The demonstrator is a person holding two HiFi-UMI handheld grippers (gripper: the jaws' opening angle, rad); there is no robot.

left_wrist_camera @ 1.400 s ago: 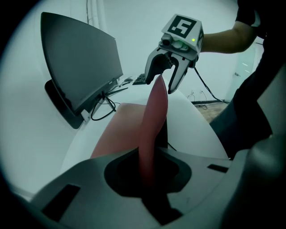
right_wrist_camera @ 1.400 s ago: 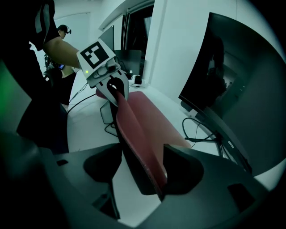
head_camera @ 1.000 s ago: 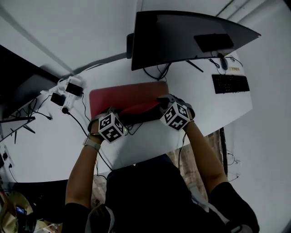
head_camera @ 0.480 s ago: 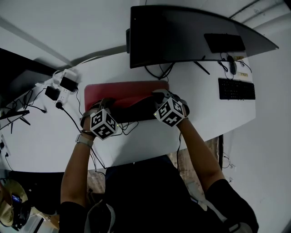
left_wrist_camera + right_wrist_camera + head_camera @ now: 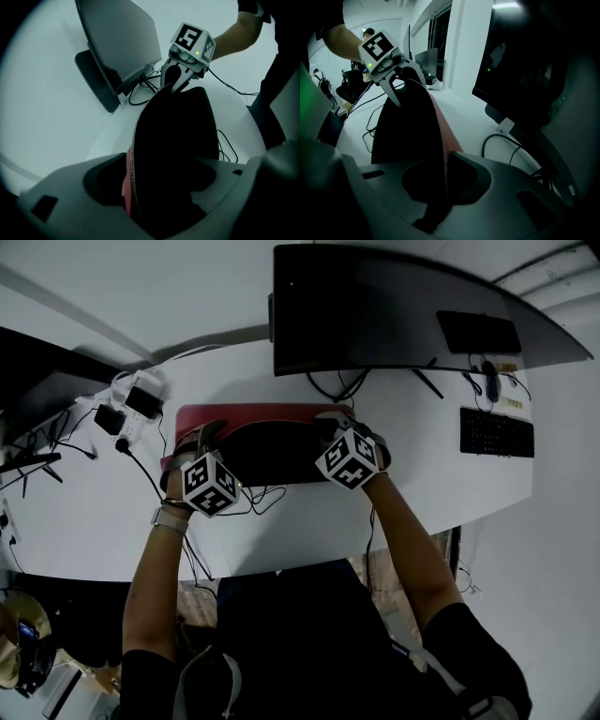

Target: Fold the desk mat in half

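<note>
The desk mat, red on top [image 5: 262,412] and black underneath [image 5: 272,451], lies on the white desk [image 5: 309,521] with its near half turned over toward the monitor, leaving only a red strip showing. My left gripper [image 5: 204,439] is at the mat's left end; its jaws are opening, with the mat's edge [image 5: 173,140] between them and a gap beside the pad. My right gripper [image 5: 330,425] is shut on the mat's right end [image 5: 417,126]. In each gripper view the other gripper [image 5: 172,84] [image 5: 397,91] shows at the mat's far end.
A wide dark monitor [image 5: 375,306] stands just beyond the mat, its stand and cables [image 5: 506,140] close by. A power strip with plugs [image 5: 136,399] lies at the left, a keyboard [image 5: 497,432] and mouse [image 5: 491,381] at the right. Loose cables [image 5: 253,498] trail to the desk's front edge.
Both grippers moved away from me toward the monitor, carrying the mat's edge over; black now covers most of the red. The left jaws have spread apart.
</note>
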